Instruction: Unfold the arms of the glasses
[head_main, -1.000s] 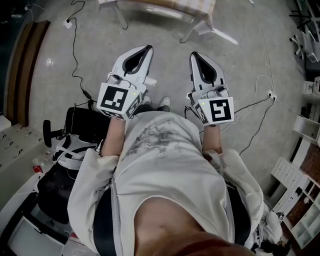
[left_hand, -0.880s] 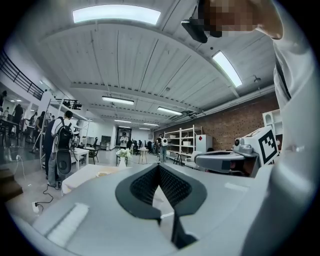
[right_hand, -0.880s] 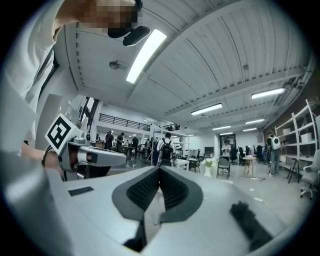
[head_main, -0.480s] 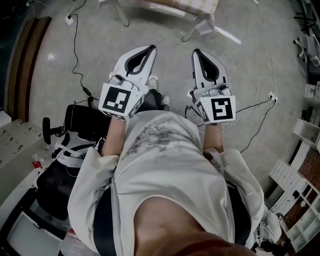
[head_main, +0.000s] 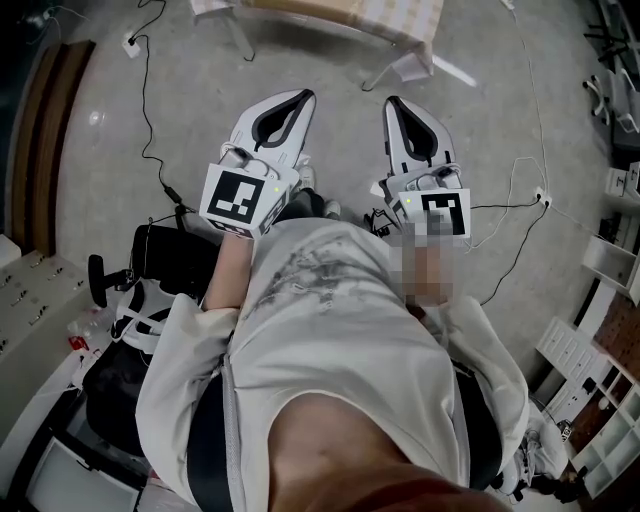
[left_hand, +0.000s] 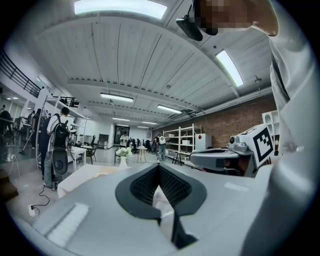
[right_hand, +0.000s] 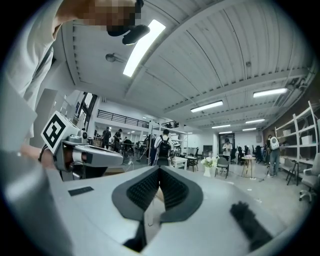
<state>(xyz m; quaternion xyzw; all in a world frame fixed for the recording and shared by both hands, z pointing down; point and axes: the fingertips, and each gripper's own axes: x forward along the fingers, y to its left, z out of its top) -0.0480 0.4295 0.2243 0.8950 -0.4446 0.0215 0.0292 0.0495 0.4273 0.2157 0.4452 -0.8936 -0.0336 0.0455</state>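
- Against a second ago, the floor has slid back under us and the black chair has dropped lower in the head view. We have stepped forward.
- The left gripper and the right gripper have gone forward with us. They are side by side and pointing level.
- Both are clenched and bare, as they were a second ago. In each gripper view the ribbed pads meet in a closed seam with nothing between them.
- The table with the checked cloth lies ahead of both sets of jaws. Its pale top shows just past the left tips.
- We judge that this is only the approach. No unfolding has begun.
- The glasses show in no view. We cannot say where they lie, nor whether their arms are folded. We judge that they wait on that table, beyond the jaws.
- A small tan patch on the cloth ahead of the left jaws is too blurred to name.
- Both pairs of jaws would need to release before they can take frame and arm.
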